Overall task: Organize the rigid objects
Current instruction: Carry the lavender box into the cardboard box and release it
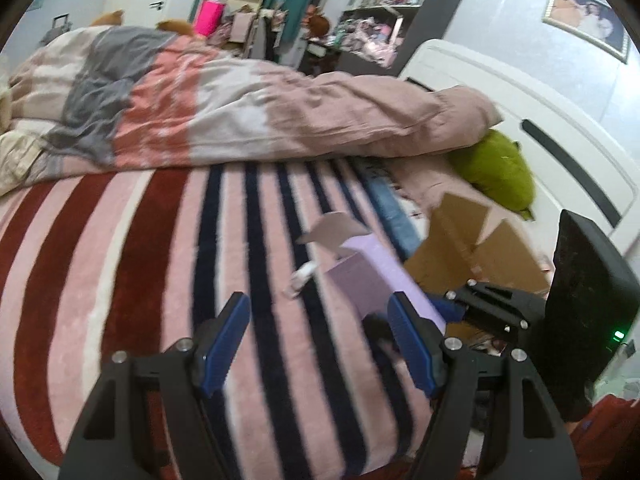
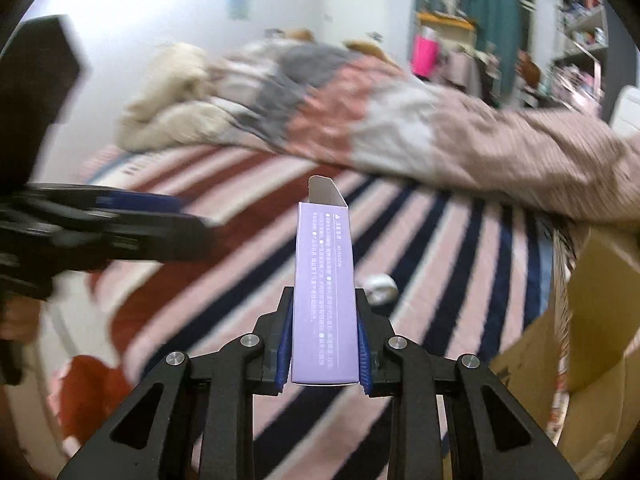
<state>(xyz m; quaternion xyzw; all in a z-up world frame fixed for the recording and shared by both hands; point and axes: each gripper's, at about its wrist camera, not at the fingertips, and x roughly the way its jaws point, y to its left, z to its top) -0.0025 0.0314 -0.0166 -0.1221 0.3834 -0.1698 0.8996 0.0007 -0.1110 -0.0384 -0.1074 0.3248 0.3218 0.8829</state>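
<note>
Spreading across the bed, the striped blanket (image 1: 160,264) carries red bands at its left and dark navy bands toward its right, and it serves as the landmark for everything else. Behind the blanket lies a rumpled patchwork duvet (image 1: 224,108) in pink, grey and white.

Above the blanket's middle, the left claw (image 1: 320,340) hangs with its blue pads (image 1: 224,344) standing apart and nothing between them. Just beyond its right finger a small crumpled white object (image 1: 301,276) rests on the blanket among the navy stripes; what it is cannot be told.

Right of that, over the blanket's navy bands, the right claw (image 2: 325,344) is clamped on a lilac carton (image 2: 325,292). Its pads press both long sides near the carton's lower end, and the carton stands up along the fingers with its top flap (image 2: 324,190) open. White printed text runs down the face toward the camera. In the left wrist view the same carton (image 1: 372,276) shows beside the left claw's right finger, clear of the blanket.

At the blanket's right edge sits an open brown cardboard box (image 1: 480,252) with its flaps raised. Behind the box, a green cushion (image 1: 496,172) lies against the white headboard (image 1: 560,128).
</note>
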